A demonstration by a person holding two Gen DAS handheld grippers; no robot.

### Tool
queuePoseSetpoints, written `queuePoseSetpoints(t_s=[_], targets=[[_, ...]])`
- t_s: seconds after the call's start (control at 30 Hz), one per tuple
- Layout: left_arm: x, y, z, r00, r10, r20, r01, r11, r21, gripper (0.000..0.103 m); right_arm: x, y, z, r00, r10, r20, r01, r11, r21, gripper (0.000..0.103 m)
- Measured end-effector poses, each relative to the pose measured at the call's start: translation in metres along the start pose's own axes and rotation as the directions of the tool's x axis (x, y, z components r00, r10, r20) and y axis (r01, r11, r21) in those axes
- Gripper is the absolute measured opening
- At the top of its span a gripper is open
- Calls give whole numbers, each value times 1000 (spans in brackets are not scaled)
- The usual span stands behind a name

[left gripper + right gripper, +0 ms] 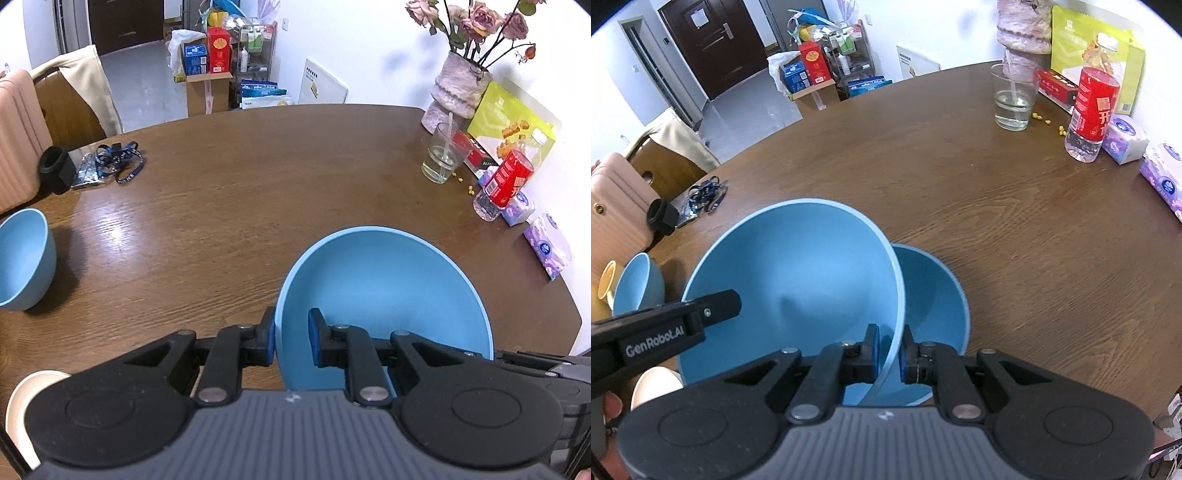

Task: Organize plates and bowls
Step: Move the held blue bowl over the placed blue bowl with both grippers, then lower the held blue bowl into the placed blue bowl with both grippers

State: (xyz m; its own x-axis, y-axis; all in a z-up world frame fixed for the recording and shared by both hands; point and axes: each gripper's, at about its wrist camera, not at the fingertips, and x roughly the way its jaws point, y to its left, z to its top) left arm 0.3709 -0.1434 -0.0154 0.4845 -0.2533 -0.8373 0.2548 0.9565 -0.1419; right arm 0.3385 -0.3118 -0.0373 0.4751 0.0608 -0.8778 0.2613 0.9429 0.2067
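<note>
Jaws of the left gripper (291, 338) pinch the left rim of a large blue bowl (384, 295), one pad outside the wall and one inside; the same bowl (798, 284) is pinched on its right rim by the right gripper (889, 354), again one pad each side of the wall. Both grippers thus grip one bowl from opposite sides. In the right wrist view this bowl is tilted, and its right edge overlaps a second blue bowl (934, 306) of similar size that lies behind and below it on the wooden table (1034, 229); whether the two bowls touch cannot be told. The left gripper's finger (716, 304) reaches over the held bowl's left rim in that view. A smaller blue bowl (22, 258) stands upright on the table well to the left, with a yellow cup (605, 284) just beside it at the frame edge. A cream-coloured dish (18, 410) shows partly under the left gripper's body, near the table's front edge. At the far right of the table: a drinking glass (443, 155) with a straw, a bottle (1089, 110) with a red label, tissue packs (1126, 140), a vase (458, 88) of dried roses. Blue lanyards (118, 158) lie at the far left.
</note>
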Motion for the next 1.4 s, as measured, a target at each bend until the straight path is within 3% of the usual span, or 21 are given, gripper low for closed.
queuePoseSetpoints(t_s=[0.43,0.93,1.4], targets=[[29,-22,-2,1000,-11,-12,11,1000,2,18,19,-26,6,1000,-25,-16,25,1000,-17,10],[51,-36,-16,998,39,39,-39,999,10,18,39,-33,4,998,-54,32,58,985,-164,11],[44,-34,-27,996,63,55,-62,998,-19,18,34,-20,-2,995,-71,67,88,952,-294,11]])
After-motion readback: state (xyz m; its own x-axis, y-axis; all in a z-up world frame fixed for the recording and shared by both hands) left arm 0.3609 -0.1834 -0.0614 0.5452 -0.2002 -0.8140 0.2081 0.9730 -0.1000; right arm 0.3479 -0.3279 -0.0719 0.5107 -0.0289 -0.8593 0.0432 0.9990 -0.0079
